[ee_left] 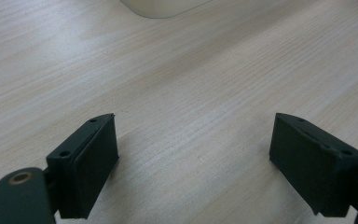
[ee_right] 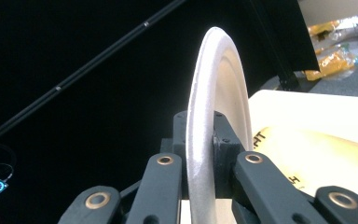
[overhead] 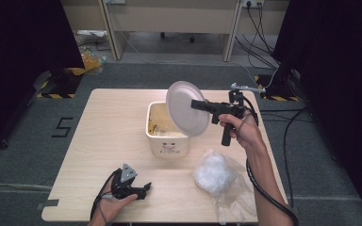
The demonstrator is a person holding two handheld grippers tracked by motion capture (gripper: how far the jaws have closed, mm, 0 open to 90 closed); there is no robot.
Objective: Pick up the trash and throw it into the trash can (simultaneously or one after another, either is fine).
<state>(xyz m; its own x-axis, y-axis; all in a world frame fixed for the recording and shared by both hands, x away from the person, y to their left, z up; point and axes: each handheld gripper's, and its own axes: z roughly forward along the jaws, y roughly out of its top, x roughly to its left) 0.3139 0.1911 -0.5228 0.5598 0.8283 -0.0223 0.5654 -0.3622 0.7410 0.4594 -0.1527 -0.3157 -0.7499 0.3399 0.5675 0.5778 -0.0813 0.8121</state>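
Right gripper [overhead: 195, 104] clamped on rim of white paper plate [overhead: 186, 108], held on edge, tilted above the cream bin [overhead: 167, 141], directly below it; left gripper [overhead: 143, 188] spread empty, farther off.

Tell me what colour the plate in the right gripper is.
White; the plate shows best in the right gripper view.

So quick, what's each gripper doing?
Left gripper: open, holding nothing, low over the table.
Right gripper: shut on the white plate.
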